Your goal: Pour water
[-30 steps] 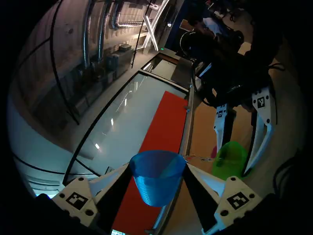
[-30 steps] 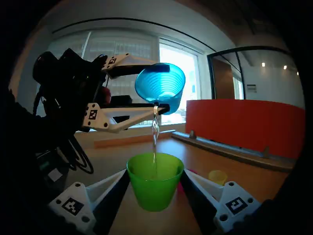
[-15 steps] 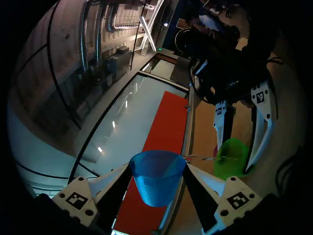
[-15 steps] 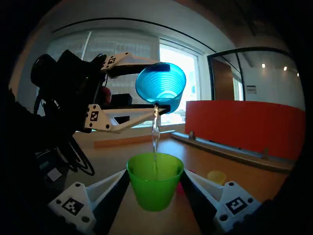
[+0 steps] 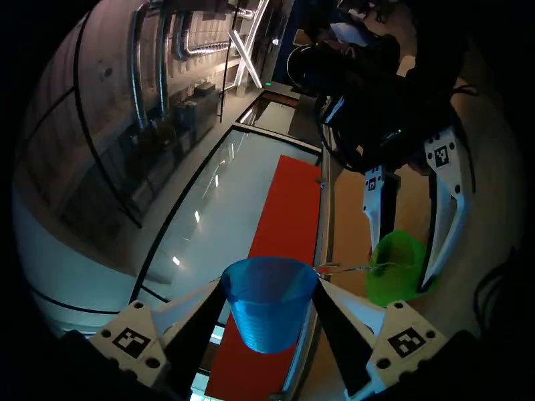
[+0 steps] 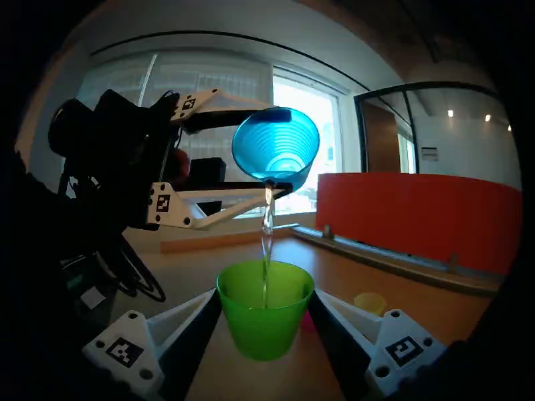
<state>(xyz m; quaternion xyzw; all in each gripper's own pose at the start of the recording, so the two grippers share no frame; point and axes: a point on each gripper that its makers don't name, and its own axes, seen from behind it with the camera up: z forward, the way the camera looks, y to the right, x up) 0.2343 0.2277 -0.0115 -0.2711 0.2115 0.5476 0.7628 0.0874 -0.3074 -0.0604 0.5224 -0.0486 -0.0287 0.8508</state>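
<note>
Left gripper (image 5: 267,289) clamps blue cup (image 5: 269,314), tipped further; right gripper (image 6: 265,297) clamps green cup (image 6: 264,327).

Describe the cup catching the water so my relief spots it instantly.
Find the long red partition along the wooden table. In front of it, the right gripper clamps a green cup. Unlike the tilted blue cup above, it stands upright.

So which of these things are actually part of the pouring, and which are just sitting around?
In the job: blue cup, tipped in the left gripper; stream of water; green cup, held in the right gripper.
Just lying about: small yellow cup on the table; red partition behind.
</note>
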